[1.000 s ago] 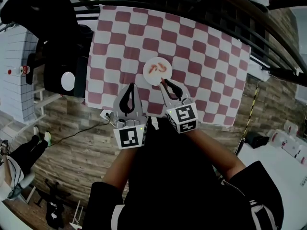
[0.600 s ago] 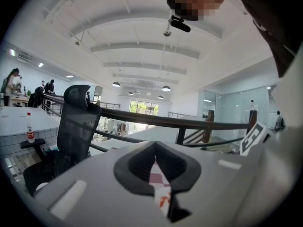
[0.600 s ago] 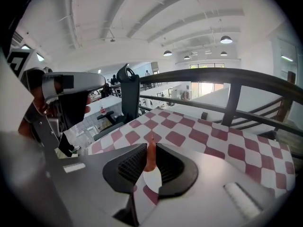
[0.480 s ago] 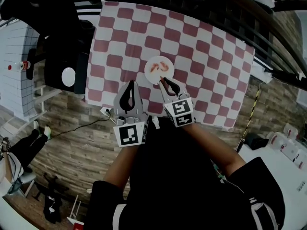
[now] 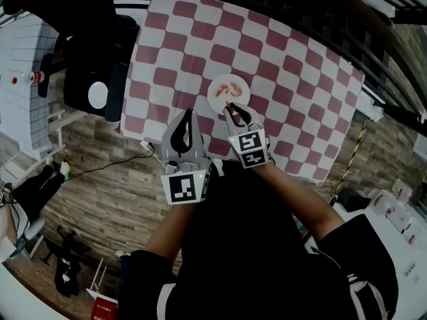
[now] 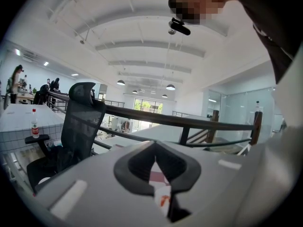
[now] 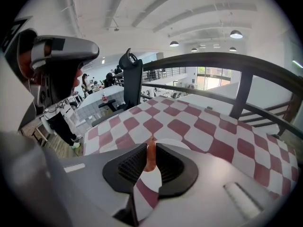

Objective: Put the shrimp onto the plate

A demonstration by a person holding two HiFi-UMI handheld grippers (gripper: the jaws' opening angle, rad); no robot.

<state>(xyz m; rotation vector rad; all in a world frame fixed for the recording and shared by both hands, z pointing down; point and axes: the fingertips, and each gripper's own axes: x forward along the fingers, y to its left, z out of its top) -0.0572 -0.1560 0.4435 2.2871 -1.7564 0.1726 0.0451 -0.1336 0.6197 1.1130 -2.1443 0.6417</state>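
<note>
A small white plate (image 5: 229, 97) sits on the red-and-white checked tablecloth (image 5: 287, 72), with two orange shrimp (image 5: 227, 87) lying on it. My right gripper (image 5: 229, 107) is at the plate's near edge, shut on another orange shrimp (image 7: 150, 157) that stands upright between its pads. In the right gripper view the plate (image 7: 176, 145) lies just beyond the jaws. My left gripper (image 5: 189, 115) hovers left of the plate over the cloth's near edge. Its jaws (image 6: 154, 151) are shut with nothing in them. Through a gap under them I see a bit of plate and shrimp (image 6: 163, 201).
A black office chair (image 5: 90, 52) stands off the table's left side, with a water bottle (image 5: 25, 79) on a tiled counter beyond it. A dark metal railing (image 7: 222, 60) runs along the table's far edge. Wooden floor and a cable (image 5: 120, 169) lie below the near edge.
My right gripper has moved forward with the shrimp, from short of the plate to its near edge. The left gripper stays shut beside it.
</note>
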